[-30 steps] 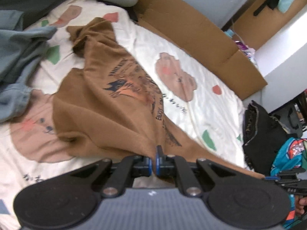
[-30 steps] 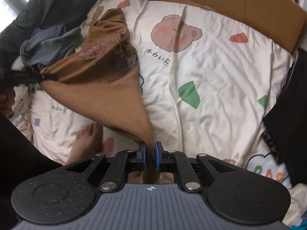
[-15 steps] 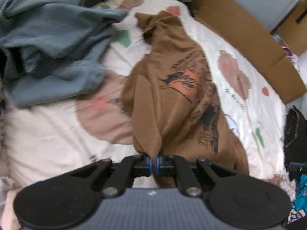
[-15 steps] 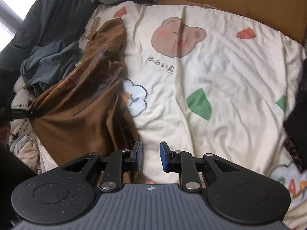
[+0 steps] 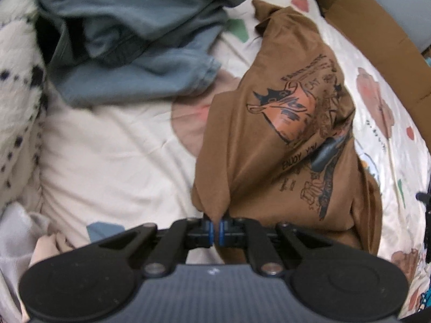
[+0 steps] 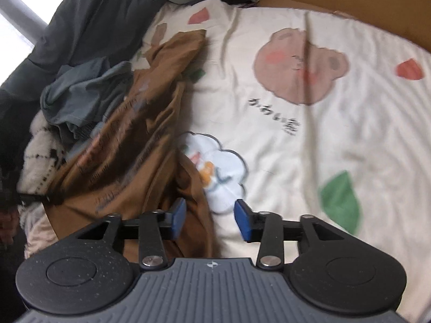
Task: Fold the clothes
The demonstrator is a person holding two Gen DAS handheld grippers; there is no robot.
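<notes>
The left gripper pinches a fold of the brown shirt at lower centre; the right gripper opens its fingers, cloth loose between them on the bed.

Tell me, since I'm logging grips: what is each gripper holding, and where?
Left gripper: brown T-shirt, pinched at a bunched edge. Right gripper: nothing; its jaws are opening.

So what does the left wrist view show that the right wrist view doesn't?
Only the left wrist view shows the shirt's orange and black print and the left gripper shut on a pinch of the brown shirt. Only the right wrist view shows the bear print on the sheet and the right gripper opening, pressing nothing. Both show the shirt, the blue-grey garment and the sheet.
</notes>
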